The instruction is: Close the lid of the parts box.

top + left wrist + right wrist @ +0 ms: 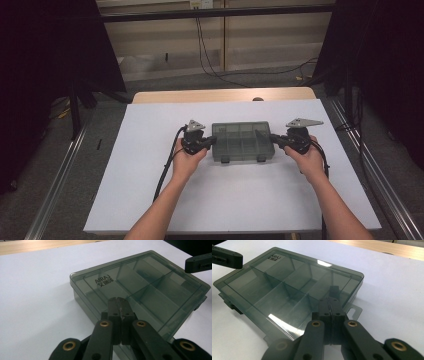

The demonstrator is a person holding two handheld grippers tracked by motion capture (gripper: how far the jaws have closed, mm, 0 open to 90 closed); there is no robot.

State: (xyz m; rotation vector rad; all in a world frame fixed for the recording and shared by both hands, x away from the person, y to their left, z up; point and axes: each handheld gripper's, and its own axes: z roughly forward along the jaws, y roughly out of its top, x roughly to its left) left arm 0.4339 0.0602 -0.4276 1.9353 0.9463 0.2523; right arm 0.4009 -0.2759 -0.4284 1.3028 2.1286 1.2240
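Observation:
A smoky grey translucent compartment box (243, 141) lies closed in the middle of the white table sheet (150, 165), its two latches toward the person. My left gripper (214, 141) is at the box's left end, jaws shut with nothing between them; in the left gripper view the box (140, 287) lies just past my shut jaws (119, 300). My right gripper (273, 138) is at the box's right end, also shut and empty. In the right gripper view its jaws (331, 300) point at the box (287, 282), close to its end edge. Whether either tip touches the box I cannot tell.
The white sheet covers a wooden table whose far edge (225, 95) shows bare. Dark curtains and stands flank both sides, with metal rails (60, 185) on the floor. Cables (210, 55) hang behind the table. The other gripper's tip shows far off in each gripper view.

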